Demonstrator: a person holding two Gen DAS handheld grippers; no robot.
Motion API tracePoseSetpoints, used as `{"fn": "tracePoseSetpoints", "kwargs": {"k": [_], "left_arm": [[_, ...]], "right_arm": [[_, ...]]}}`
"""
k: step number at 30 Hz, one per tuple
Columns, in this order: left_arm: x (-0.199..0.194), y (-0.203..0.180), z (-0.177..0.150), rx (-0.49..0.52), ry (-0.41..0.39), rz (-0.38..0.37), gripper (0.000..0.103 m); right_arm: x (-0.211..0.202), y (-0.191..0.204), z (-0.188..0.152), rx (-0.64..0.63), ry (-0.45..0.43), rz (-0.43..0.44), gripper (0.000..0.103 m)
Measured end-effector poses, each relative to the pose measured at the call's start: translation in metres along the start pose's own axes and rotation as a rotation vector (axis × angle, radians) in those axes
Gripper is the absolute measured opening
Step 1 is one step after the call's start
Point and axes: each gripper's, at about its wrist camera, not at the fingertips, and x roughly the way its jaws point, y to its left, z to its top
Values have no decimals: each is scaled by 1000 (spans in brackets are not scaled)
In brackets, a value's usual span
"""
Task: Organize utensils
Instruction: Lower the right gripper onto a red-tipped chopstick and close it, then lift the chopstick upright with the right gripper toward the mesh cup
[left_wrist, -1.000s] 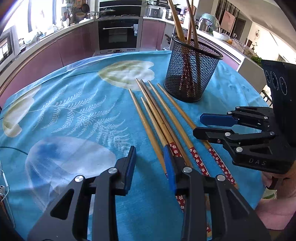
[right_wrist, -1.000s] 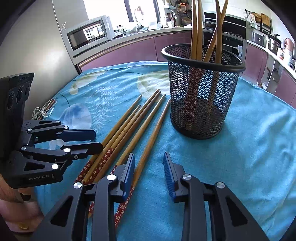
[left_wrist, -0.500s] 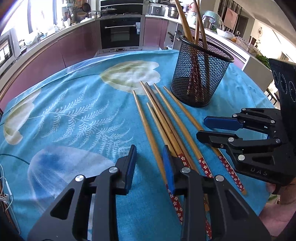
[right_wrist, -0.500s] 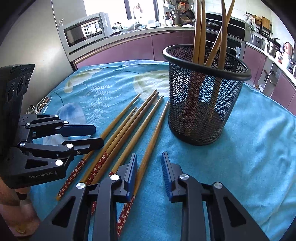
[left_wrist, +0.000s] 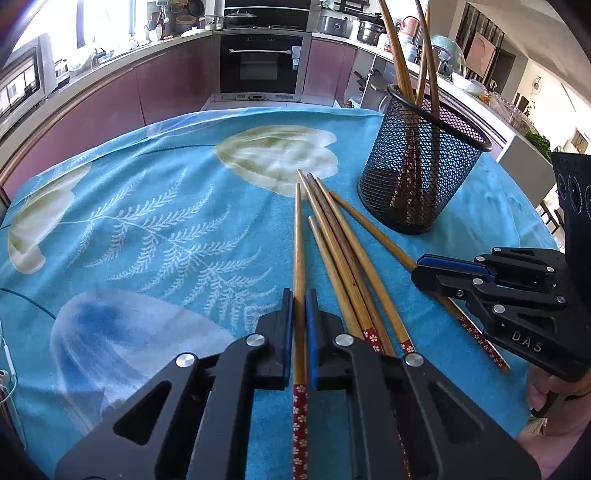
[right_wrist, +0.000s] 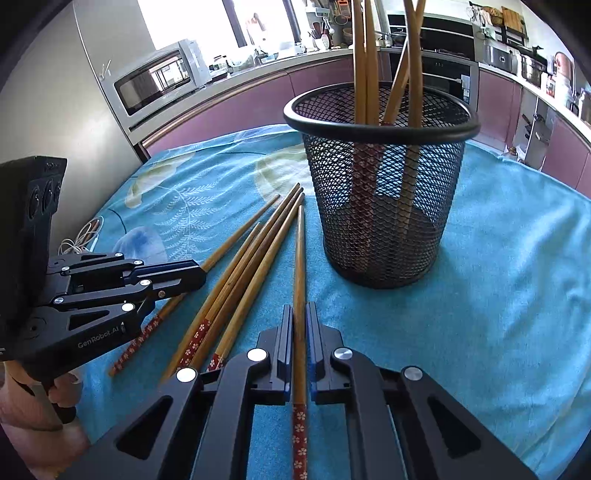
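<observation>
my left gripper (left_wrist: 299, 328) and right gripper (right_wrist: 300, 338): black angular frames with triangular cut-outs, silver round screws, blue ribbed pads (left_wrist: 312, 332) inside the fingers. white lettering reads "das" on one body, "genrobot.ai" on the other. bare-skinned hand (right_wrist: 22, 410) grips a handle.

Open blue cloth (left_wrist: 155, 229) on our left side, loose chopsticks (left_wrist: 343, 251) fanned across our middle, mesh holder (right_wrist: 384, 184) blocking ahead-right with upright chopsticks (right_wrist: 365, 55) crowding its mouth, bare cloth beyond it
</observation>
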Motion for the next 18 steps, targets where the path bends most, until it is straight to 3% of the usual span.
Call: {"fn": "tracePoseSetpoints", "kwargs": {"k": [7,18], "left_arm": [[-14,1,-3,-14,-24,-33,8],[-47,6,-2,-46,-72,-162,8]], "right_arm": [[-9,-1,-1,10,-15,53,6],[-41,3,-3,-5,-93,169,6]]}}
